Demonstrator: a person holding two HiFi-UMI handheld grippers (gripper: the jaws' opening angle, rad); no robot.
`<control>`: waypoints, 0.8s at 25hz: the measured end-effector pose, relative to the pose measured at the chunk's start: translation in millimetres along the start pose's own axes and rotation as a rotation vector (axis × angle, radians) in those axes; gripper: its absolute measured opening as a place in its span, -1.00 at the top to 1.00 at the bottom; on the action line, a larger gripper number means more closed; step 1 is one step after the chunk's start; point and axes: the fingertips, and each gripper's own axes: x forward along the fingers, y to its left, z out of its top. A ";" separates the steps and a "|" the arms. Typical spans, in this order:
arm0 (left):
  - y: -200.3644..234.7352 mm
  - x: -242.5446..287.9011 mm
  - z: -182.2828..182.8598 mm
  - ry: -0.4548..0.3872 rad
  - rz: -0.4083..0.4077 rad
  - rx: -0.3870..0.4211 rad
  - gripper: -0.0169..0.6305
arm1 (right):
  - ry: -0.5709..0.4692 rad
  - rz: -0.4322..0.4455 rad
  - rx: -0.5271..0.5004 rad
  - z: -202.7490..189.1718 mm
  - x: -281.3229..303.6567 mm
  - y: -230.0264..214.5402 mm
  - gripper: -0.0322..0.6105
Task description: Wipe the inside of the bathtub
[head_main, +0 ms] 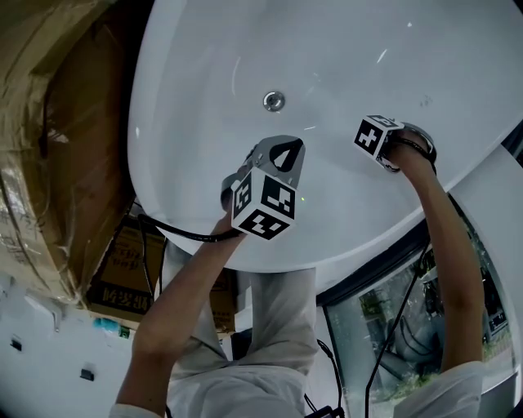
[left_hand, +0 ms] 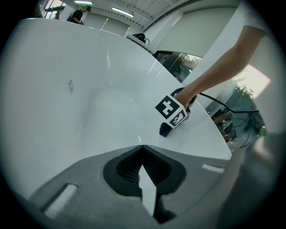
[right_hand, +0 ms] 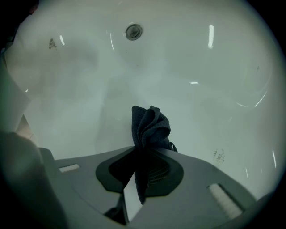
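Dark-framed glass pane (head_main: 384, 322) low at the right of the head view, greenery dim through it, black cables (head_main: 395, 335) hanging in front of the pane. Well left of the pane stands a tall bulk wrapped in brown cardboard and clear film (head_main: 49, 131), with printed cardboard boxes (head_main: 122, 273) beneath it and white floor (head_main: 41, 359) lower still. Left gripper view: the pane (left_hand: 178, 65) sits below a plain white wall (left_hand: 210, 31), lit ceiling strip lights (left_hand: 121, 10) and a distant person (left_hand: 80, 14) up-left of the pane, bright daylight to its right.
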 end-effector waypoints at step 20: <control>0.9 -19.6 -15.2 -0.001 -0.007 0.021 0.95 | 0.008 0.074 -0.071 48.1 21.7 94.7 0.74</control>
